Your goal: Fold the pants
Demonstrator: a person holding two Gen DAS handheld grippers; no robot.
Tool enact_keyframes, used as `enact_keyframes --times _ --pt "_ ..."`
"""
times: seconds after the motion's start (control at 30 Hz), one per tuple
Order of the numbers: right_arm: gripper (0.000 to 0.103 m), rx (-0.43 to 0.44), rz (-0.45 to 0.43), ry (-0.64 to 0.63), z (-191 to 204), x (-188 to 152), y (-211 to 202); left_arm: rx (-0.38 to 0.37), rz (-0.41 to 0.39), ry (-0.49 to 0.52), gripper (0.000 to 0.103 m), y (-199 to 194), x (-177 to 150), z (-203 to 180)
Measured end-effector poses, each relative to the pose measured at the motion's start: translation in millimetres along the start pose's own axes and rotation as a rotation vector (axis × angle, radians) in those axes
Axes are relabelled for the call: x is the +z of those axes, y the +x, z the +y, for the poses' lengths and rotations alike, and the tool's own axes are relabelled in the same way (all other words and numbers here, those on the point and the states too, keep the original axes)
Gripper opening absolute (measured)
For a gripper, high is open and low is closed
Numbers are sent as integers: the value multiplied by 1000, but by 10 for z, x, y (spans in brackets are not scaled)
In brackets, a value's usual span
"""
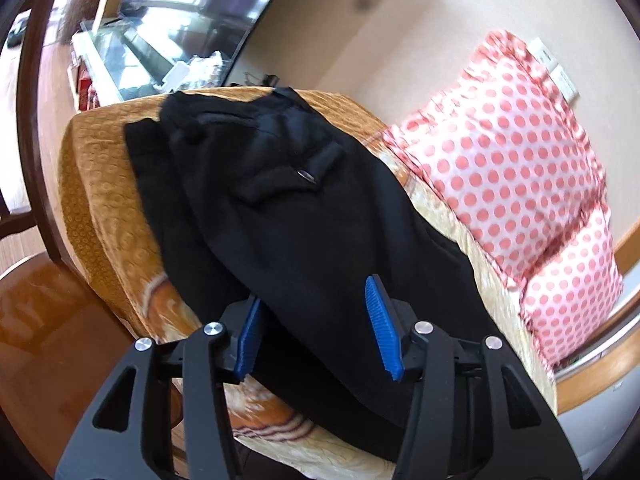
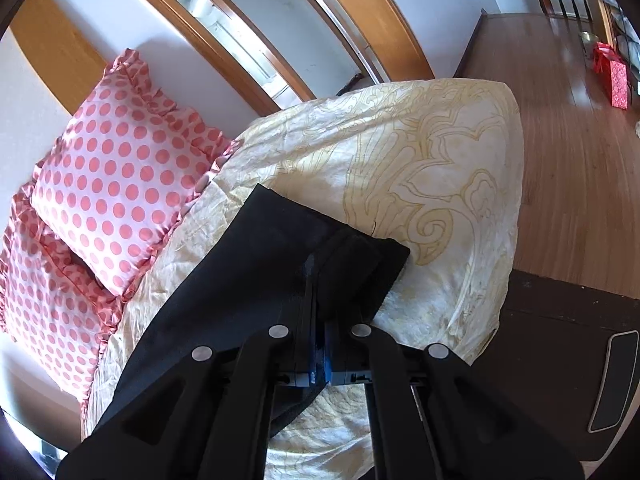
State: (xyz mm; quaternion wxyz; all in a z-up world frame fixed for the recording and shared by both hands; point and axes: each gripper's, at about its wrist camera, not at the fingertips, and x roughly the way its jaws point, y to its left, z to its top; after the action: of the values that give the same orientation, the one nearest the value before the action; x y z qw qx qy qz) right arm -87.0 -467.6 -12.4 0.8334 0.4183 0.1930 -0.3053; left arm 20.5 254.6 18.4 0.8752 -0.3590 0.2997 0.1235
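Black pants (image 1: 288, 208) lie on a bed, waist end with a pocket button far from me in the left wrist view. My left gripper (image 1: 316, 312) is open, its blue pads (image 1: 382, 328) spread either side of the cloth just above it. In the right wrist view the pants' leg end (image 2: 280, 256) lies on the cream quilt. My right gripper (image 2: 316, 300) is shut on a raised fold of the black cloth near the leg hems.
A patterned orange and cream quilt (image 1: 100, 184) covers the bed (image 2: 420, 168). Pink polka-dot pillows (image 1: 520, 184) lie at the head, also in the right wrist view (image 2: 112, 176). Wooden floor (image 2: 568, 152) surrounds the bed; a red bag (image 2: 616, 80) stands far off.
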Motion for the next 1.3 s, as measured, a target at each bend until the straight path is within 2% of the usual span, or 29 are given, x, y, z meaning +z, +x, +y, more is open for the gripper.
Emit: enact_keyframes --times 0.1,0.2,0.23,0.27,0.37,0.47,0.57,0.63,0.7,0.8,0.93,1.1,1.2,1.3 --pt "2 -2 0 -4 10 -2 3 11 -15 -43 49 10 123 103" --pt "2 -4 -1 -11 18 2 5 28 -28 -77 45 40 245 190" --pt "2 -5 -2 -15 21 2 6 33 -28 -85 33 53 268 217" --pt "2 -8 -2 -21 28 6 13 47 -25 -89 15 84 302 249" --pt "2 0 -2 -33 57 40 24 41 -6 -79 6 126 346 262" --pt "2 35 -36 -52 125 104 -68 48 -56 -9 5 -69 360 152" --pt "2 8 -29 -78 141 108 -60 68 -83 42 5 -250 330 118" --pt "2 -15 6 -71 80 67 37 105 -60 49 5 -228 267 195" --pt "2 -6 2 -56 33 30 46 134 -36 45 6 -157 198 283" --pt "2 -22 -2 -76 63 17 34 158 -42 65 7 -100 155 297" --pt "2 -25 -24 -112 123 30 -31 226 -73 162 11 -95 129 144" --pt "2 -56 6 -134 132 34 50 229 -72 165 15 -69 129 167" --pt "2 -45 -32 -119 96 -15 -56 227 -80 164 16 -113 125 182" --pt "2 -14 -62 -121 118 25 -160 224 -78 164 13 -111 159 164"
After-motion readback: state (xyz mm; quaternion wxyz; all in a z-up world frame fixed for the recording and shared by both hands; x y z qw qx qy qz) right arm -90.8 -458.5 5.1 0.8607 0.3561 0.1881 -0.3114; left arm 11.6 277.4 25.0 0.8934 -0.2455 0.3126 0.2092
